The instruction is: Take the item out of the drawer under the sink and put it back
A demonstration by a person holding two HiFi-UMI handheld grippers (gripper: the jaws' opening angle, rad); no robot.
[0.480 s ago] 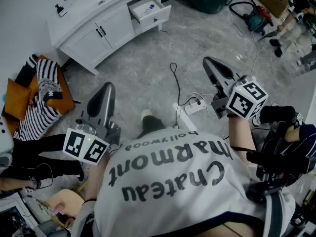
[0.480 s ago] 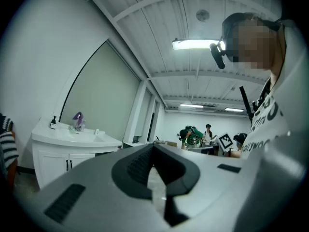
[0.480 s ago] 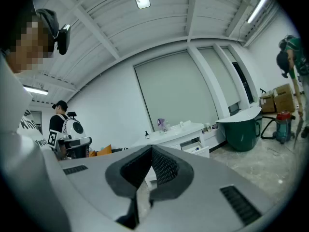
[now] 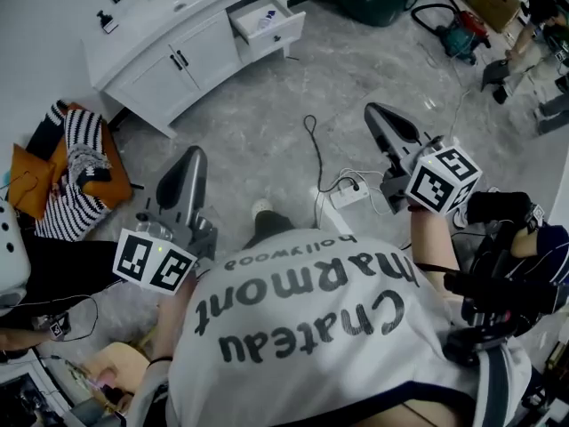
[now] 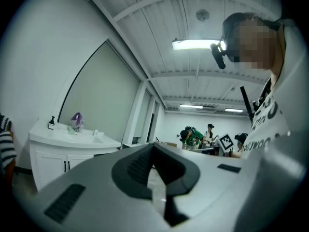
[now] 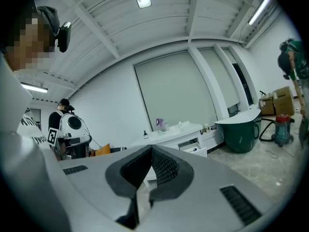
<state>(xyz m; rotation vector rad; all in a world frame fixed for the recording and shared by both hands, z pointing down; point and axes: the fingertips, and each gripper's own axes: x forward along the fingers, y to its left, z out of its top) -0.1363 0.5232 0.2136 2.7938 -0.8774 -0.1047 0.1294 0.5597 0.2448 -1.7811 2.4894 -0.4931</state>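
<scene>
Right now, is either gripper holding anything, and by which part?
Nothing is held: the left gripper and the right gripper are both shut and empty. The item lies in the open drawer.

- Lower middle of the head view: the white shirt (image 4: 311, 318) reads "Chateau Marmont", upside down, in big dark letters.
- Right above that, smaller: "hollywood".
- Square black-and-white code markers on the left tool (image 4: 191, 160) and the right tool (image 4: 378, 114).

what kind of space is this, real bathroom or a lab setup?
Probably a bathroom mock-up in a big lab or workshop hall, not a home. A white sink vanity with its drawer open stands by a dark green tub, but a power strip and a shop vacuum sit on the floor.
</scene>
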